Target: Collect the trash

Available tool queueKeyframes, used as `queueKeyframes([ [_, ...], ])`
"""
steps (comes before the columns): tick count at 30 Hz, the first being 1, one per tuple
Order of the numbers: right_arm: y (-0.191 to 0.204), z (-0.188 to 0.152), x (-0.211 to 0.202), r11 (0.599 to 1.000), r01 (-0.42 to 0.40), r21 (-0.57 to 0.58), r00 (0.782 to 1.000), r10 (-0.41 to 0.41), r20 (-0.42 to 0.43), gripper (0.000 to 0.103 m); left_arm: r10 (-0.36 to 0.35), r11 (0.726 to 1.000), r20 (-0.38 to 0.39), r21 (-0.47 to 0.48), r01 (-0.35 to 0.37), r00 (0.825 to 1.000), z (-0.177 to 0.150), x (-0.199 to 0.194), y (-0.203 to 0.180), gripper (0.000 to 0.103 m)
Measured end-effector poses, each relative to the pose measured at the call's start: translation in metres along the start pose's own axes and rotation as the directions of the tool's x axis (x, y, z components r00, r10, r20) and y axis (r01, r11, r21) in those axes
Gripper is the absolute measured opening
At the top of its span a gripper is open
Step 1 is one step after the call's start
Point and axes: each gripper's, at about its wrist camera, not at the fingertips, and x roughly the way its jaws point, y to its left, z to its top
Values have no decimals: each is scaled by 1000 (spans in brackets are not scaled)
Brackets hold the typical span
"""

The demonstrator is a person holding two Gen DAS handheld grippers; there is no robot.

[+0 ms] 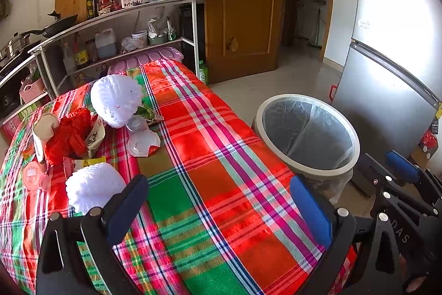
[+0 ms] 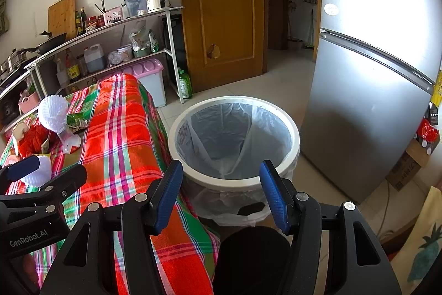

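Left gripper (image 1: 218, 206): lower middle of the left wrist view, over bare plaid cloth; jaws spread wide, nothing between them.
Right gripper (image 2: 221, 193): bottom centre of the right wrist view, pointing at the bin; jaws spread, empty.
Nearest foam net (image 1: 94, 186): white, lower left, just beside the left finger; probably very light and squashy, so pinch it across the middle.
Plastic lid (image 1: 143, 143): clear and flat, left of centre; likely slippery and thin, best taken by its edge.
Red wrapper (image 1: 70, 133): crumpled film at the left; soft, any bunched fold should do.
Far foam net (image 1: 116, 101): white, upper left of the pile.
Bin (image 2: 292, 129): white rim, clear liner, on the floor beside the table, right of centre; looks empty.
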Motion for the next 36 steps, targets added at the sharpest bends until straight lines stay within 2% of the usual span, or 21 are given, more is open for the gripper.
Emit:
queueKeyframes([
  [36,-2,-1,-1,1000,6,2,1000,-6,1,59,1,1000,2,-5,-1,1000,-2,0,2,103],
])
